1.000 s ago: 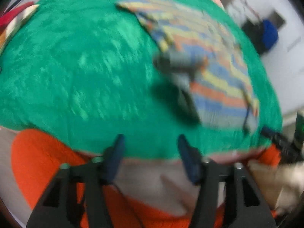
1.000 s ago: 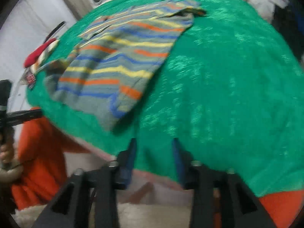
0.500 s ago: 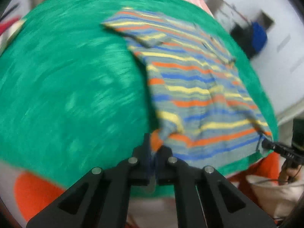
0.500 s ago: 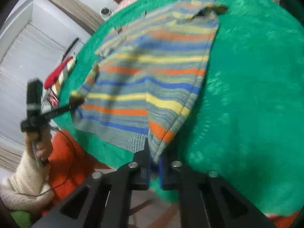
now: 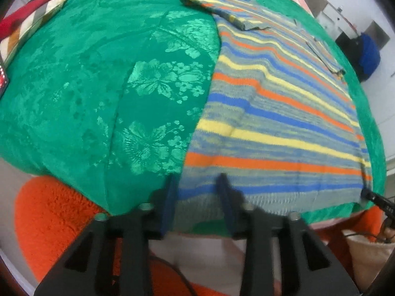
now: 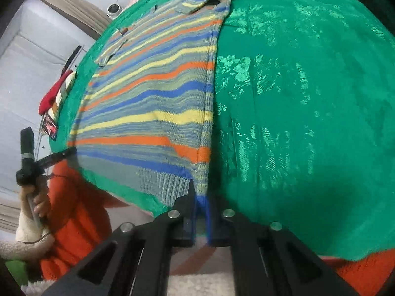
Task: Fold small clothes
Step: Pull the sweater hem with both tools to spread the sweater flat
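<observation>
A small knit sweater with blue, orange, yellow and grey stripes lies spread flat on a green floral cloth. My left gripper is open at the hem's left corner, its fingers standing apart on either side of the edge. My right gripper is nearly closed on the sweater's other hem corner, with the blue-grey edge between its fingers. The right gripper's tip shows at the far right of the left wrist view. The left gripper shows at the left of the right wrist view.
The green cloth covers a table with pink striped fabric at its far end. A red and patterned item lies at the table's left edge. An orange fleece surface lies below the near edge. A blue bag stands at the back right.
The sweater has been pulled flat toward the near edge. My left gripper, shut on the hem corner half a second ago, has opened. The right gripper still holds its corner.
</observation>
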Motion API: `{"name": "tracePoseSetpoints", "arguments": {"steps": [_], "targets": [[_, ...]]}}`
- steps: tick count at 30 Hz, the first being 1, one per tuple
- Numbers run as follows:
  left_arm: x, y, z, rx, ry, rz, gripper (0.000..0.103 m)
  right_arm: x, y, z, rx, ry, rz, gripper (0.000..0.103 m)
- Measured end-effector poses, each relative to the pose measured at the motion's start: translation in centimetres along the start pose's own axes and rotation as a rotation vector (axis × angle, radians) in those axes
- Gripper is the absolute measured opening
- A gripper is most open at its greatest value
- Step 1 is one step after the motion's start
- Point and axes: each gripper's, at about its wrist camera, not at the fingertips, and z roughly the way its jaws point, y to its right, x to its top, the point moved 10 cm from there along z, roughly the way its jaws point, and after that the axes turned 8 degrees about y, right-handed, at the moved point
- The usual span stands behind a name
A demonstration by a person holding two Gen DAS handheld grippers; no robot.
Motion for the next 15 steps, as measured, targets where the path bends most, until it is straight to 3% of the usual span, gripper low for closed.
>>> {"name": "tracePoseSetpoints", "arguments": {"steps": [5,15], "targets": [[-0.5,-0.7,-0.4,0.023,0.004,0.003,0.002,0.4,0.1,-1.9,-0.057,0.002,-0.049,0.004],[-1.2,-2.3,0.6,0.144,-0.006,0.074,0.001,-1.2,2.2,1.0,-0.100,-0.038,-0.009,0.003]]}}
